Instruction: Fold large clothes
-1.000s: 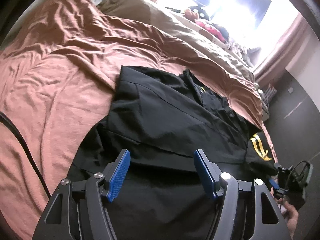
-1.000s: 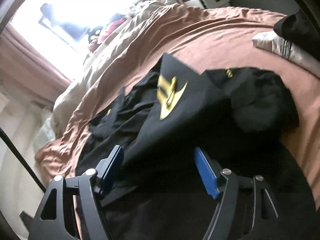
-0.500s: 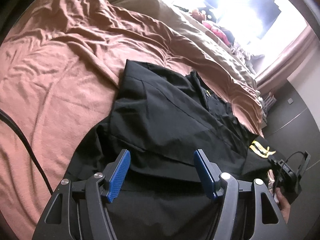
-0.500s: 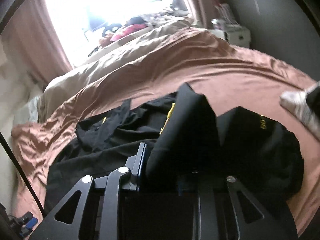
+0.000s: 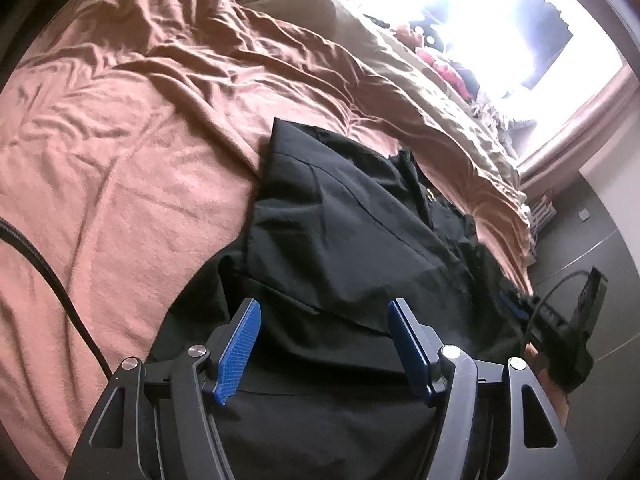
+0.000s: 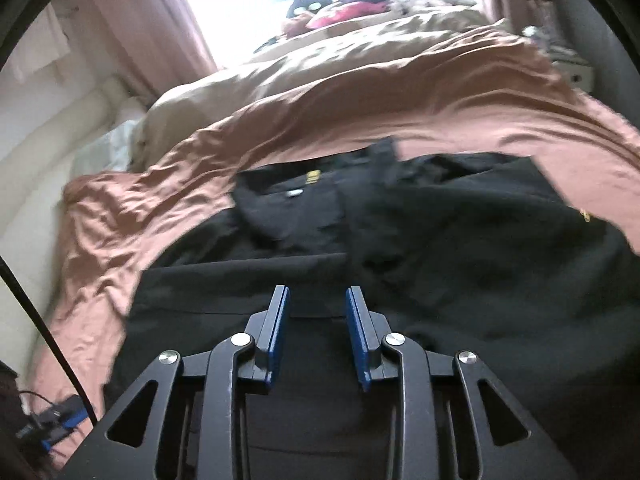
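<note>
Left gripper [image 5: 324, 342] with black angular frame, ribbed blue pads [image 5: 236, 354], silver round screws [image 5: 197, 350], black braided cable [image 5: 48, 276], right gripper [image 6: 318, 336] likewise black-framed, narrow blue pads [image 6: 277, 330], silver screws [image 6: 239, 338]

You're in a home bedroom: wide bed [image 5: 120, 184] under a rumpled terracotta sheet, beige duvet [image 6: 320, 64] bunched at the far side, pink curtains [image 6: 152, 20] framing a bright window [image 5: 500, 32], soft toys [image 6: 340, 8] on the sill.

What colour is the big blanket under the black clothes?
The blanket is a pinkish brown, all wrinkled. The left wrist view shows it best.
</note>
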A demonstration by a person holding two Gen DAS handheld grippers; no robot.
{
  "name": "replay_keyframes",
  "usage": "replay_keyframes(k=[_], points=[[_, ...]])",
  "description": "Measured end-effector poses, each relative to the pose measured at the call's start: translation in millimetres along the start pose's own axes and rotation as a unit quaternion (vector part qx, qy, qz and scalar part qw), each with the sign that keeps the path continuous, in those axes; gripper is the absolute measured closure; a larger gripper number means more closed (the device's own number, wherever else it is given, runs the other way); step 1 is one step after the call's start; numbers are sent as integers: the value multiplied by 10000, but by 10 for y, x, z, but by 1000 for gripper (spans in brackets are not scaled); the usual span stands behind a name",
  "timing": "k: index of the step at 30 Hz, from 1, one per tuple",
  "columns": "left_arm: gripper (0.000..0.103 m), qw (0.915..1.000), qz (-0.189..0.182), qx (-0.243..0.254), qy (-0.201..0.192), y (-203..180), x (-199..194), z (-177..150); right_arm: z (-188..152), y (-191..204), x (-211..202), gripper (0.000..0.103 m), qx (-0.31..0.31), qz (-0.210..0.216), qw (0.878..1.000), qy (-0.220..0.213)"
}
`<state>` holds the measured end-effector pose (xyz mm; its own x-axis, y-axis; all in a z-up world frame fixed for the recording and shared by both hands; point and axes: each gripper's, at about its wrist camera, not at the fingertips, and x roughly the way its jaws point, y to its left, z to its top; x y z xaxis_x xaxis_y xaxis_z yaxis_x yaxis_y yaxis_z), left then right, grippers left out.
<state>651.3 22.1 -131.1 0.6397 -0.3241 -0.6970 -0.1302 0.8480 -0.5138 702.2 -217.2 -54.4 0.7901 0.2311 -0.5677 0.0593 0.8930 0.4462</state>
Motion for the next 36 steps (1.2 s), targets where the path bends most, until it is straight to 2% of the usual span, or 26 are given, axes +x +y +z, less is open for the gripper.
replay_keyframes(k=[5, 11, 17, 21, 22, 24, 25, 28, 30, 33, 36], points=[[35, 10000, 44, 30, -54, -45, -60, 36, -63, 46, 38, 77, -23, 216, 9997, 78], [35, 9998, -9, 163, -83, -176, -147, 43, -61, -124, -283, 77, 93, -94, 9999, 11], [35, 9996, -25, 252, -135, -287, -253, 28, -191, -560, -771, 77, 481, -407, 9980, -43], [34, 9991, 95, 380, -161, -354, -293, -6, -344, -994, -1070, 76, 1187, -575, 9913, -20], [29, 9987, 192, 420, -203, -373, -306, -19, -391, -1126, -1126, 72, 1371, -654, 9884, 4], [24, 9982, 238, 457, -314, -395, -333, -27, -464, -1334, -1226, 26, 1689, -672, 9833, -18], [22, 9978, 218, 487, -391, -416, -359, -36, -475, -1392, -1284, 22, 1814, -589, 9816, -101], [15, 9967, 229, 600, -491, -467, -370, -41, -449, -1480, -1433, 22, 2063, -353, 9772, -369], [14, 9959, 272, 690, -511, -498, -358, -53, -458, -1543, -1468, 22, 2221, -184, 9736, -497], [14, 9952, 358, 803, -439, -523, -289, -76, -577, -1729, -1391, 22, 2657, 119, 9625, -530], [14, 9940, 466, 904, -404, -521, -206, -108, -676, -1982, -1300, 22, 3107, 219, 9484, -585]])
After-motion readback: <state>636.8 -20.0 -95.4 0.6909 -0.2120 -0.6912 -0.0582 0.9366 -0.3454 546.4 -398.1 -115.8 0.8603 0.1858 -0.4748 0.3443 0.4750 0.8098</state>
